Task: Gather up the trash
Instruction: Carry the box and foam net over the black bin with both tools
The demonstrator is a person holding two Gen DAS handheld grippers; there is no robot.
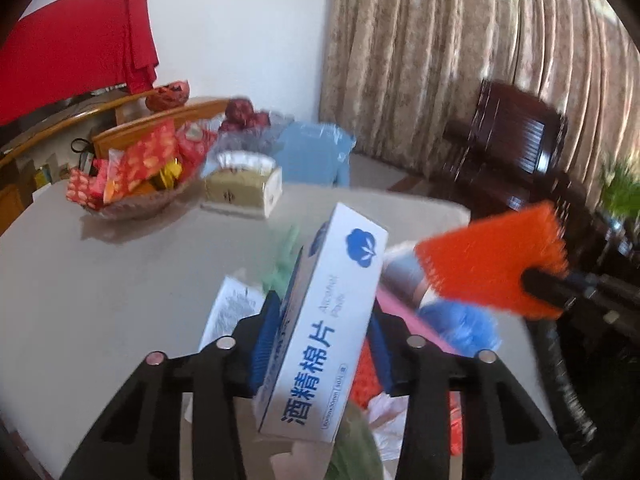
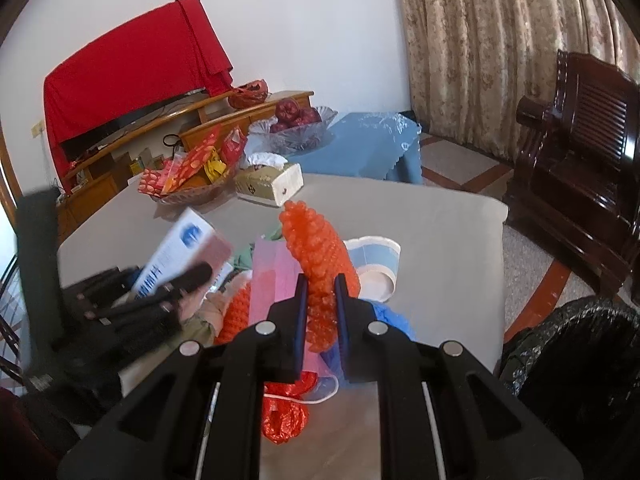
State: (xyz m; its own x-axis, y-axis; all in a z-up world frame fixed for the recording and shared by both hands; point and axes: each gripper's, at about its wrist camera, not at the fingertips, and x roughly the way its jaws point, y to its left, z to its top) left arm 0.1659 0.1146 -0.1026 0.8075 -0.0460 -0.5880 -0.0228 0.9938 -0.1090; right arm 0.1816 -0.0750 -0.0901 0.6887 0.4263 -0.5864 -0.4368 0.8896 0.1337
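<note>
A beige rectangular table point(image 2: 440, 240) stands before a white wall and patterned beige curtains point(image 2: 500, 40). At ten o'clock on it sits a glass dish of red snack packets point(image 2: 188, 176), with a cream tissue box point(image 2: 268, 182) just beside it toward twelve. The left gripper point(image 1: 320, 340) is clamped on a white rectangular carton with blue Chinese lettering point(image 1: 324, 320), which tilts up off the tabletop above a heap of litter at six o'clock. In that heap lie a pink plastic bag point(image 2: 272, 276), a pale blue paper cup on its side point(image 2: 376, 260) and a crumpled blue glove point(image 2: 392, 318). The right gripper point(image 2: 320, 312) is nearly closed, pinching an orange foam mesh fruit sleeve point(image 2: 316, 248) that stands upright between its blue pads. A black bin bag point(image 2: 580, 360) waits at four o'clock, off the table's edge
</note>
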